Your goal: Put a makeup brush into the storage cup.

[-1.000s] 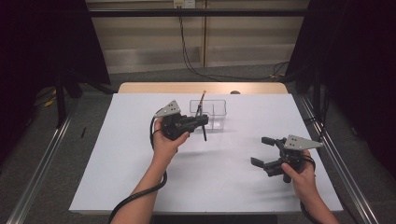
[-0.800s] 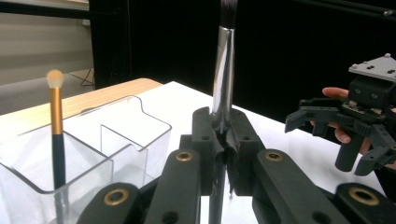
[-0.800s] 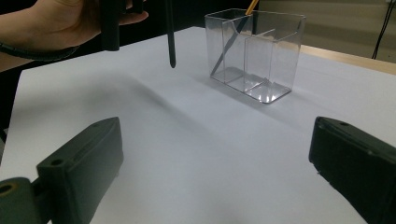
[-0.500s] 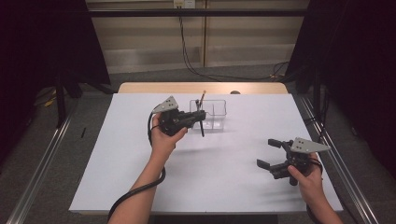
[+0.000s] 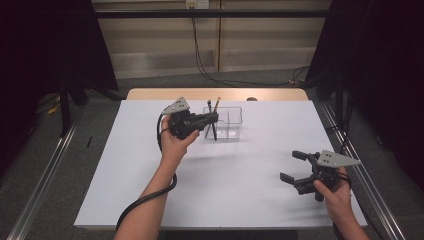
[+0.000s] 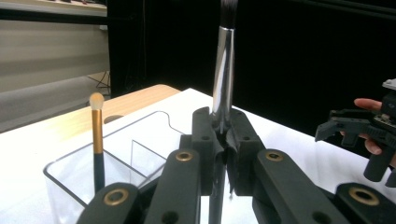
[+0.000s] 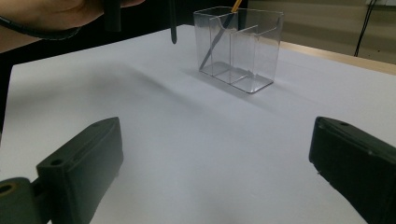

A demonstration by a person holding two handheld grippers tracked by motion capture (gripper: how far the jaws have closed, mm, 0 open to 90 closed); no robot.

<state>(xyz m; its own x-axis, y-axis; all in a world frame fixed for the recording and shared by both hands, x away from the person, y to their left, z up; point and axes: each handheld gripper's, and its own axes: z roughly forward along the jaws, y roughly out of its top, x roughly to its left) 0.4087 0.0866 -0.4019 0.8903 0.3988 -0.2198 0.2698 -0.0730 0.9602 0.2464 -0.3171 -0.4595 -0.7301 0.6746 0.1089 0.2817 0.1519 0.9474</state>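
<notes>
My left gripper [image 5: 213, 119] is shut on a dark makeup brush [image 5: 214, 133] with a silver ferrule [image 6: 223, 70], held upright just in front of the left end of a clear divided box [image 5: 231, 123]. A gold-handled brush [image 6: 96, 135] with pale bristles leans inside that box [image 6: 140, 148]. In the right gripper view the held brush's handle tip [image 7: 173, 25] hangs above the table, left of the box [image 7: 240, 46]. My right gripper [image 5: 294, 166] is open at the near right of the table, with nothing between its jaws.
A white sheet [image 5: 225, 190] covers the table, with a strip of wood [image 5: 150, 94] showing at the far edge. Metal rails [image 5: 40, 190] run along both sides of the table. Cables hang behind it.
My left gripper has carried the brush up and to the right, closer to the clear box. My right gripper has drifted slightly right and toward the near edge.
</notes>
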